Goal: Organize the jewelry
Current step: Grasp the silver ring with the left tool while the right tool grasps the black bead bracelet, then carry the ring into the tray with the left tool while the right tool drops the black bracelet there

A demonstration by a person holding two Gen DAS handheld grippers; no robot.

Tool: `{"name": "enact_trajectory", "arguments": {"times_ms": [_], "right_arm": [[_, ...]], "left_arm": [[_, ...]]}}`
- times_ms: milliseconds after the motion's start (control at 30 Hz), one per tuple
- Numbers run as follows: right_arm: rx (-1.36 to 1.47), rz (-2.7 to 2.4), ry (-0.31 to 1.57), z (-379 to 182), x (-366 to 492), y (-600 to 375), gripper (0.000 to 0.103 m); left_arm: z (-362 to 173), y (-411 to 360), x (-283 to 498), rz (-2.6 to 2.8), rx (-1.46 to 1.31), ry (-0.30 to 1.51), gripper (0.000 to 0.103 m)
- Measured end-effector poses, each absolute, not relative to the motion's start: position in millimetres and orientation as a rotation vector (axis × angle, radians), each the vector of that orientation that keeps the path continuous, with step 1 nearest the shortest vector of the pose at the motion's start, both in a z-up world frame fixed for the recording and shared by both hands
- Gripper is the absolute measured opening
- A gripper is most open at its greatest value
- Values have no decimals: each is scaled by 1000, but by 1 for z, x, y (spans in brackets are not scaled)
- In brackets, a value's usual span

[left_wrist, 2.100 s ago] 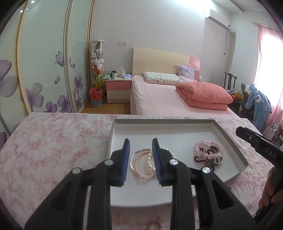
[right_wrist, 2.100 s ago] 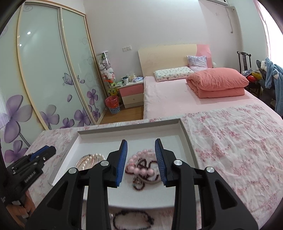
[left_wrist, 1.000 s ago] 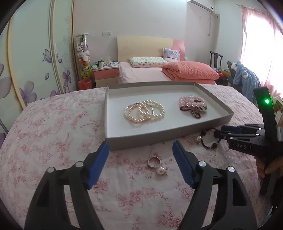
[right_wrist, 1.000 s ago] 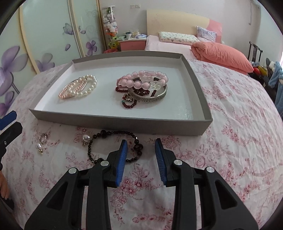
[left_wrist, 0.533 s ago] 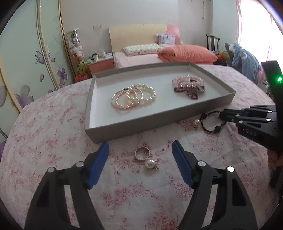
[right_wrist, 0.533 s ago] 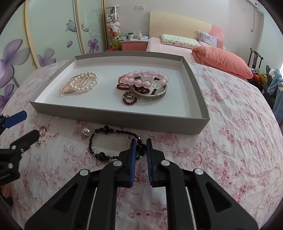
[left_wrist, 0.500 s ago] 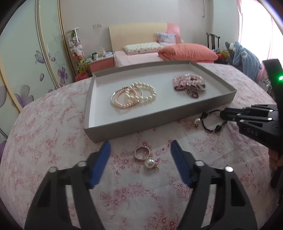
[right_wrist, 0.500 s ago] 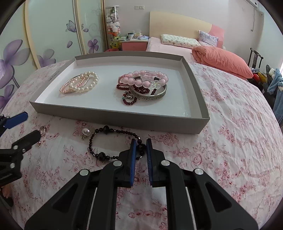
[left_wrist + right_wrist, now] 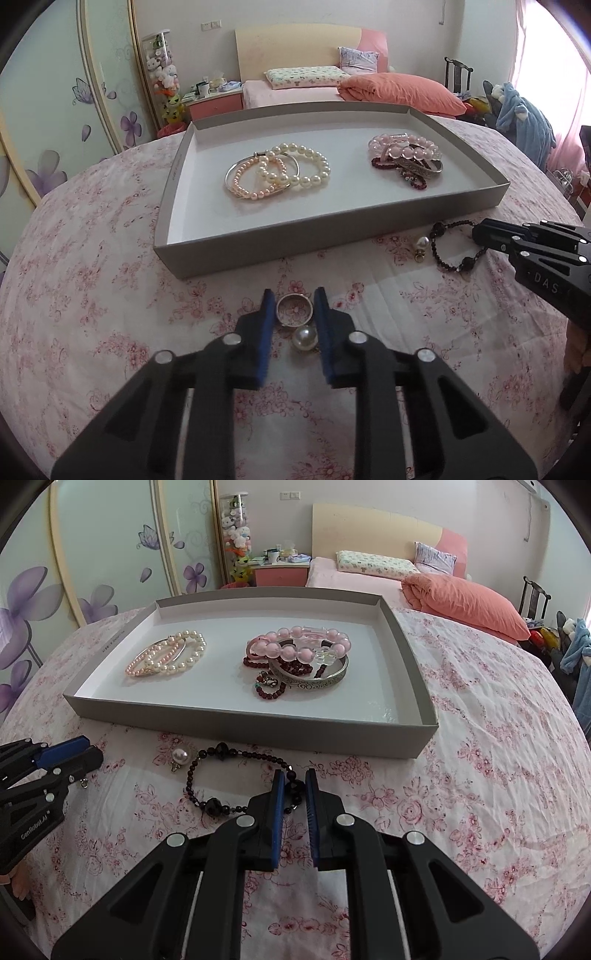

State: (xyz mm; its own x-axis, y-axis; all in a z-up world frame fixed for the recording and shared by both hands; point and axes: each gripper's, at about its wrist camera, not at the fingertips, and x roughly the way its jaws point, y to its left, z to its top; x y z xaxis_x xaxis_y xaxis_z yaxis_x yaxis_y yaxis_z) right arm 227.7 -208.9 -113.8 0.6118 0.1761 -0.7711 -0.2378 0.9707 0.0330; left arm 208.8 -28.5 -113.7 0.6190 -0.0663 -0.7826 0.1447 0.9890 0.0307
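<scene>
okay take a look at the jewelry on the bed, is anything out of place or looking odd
Yes. Three pieces lie loose on the floral bedspread outside the gray tray: a dark beaded bracelet, a pearl earring, and a silver ring with a pearl drop. Nothing looks damaged.
</scene>
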Motion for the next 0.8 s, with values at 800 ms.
{"name": "enact_trajectory", "arguments": {"times_ms": [800], "right_arm": [[-55, 241, 886, -114, 228, -213, 12]], "left_arm": [[-113, -26, 210, -121, 78, 896, 22]]}}
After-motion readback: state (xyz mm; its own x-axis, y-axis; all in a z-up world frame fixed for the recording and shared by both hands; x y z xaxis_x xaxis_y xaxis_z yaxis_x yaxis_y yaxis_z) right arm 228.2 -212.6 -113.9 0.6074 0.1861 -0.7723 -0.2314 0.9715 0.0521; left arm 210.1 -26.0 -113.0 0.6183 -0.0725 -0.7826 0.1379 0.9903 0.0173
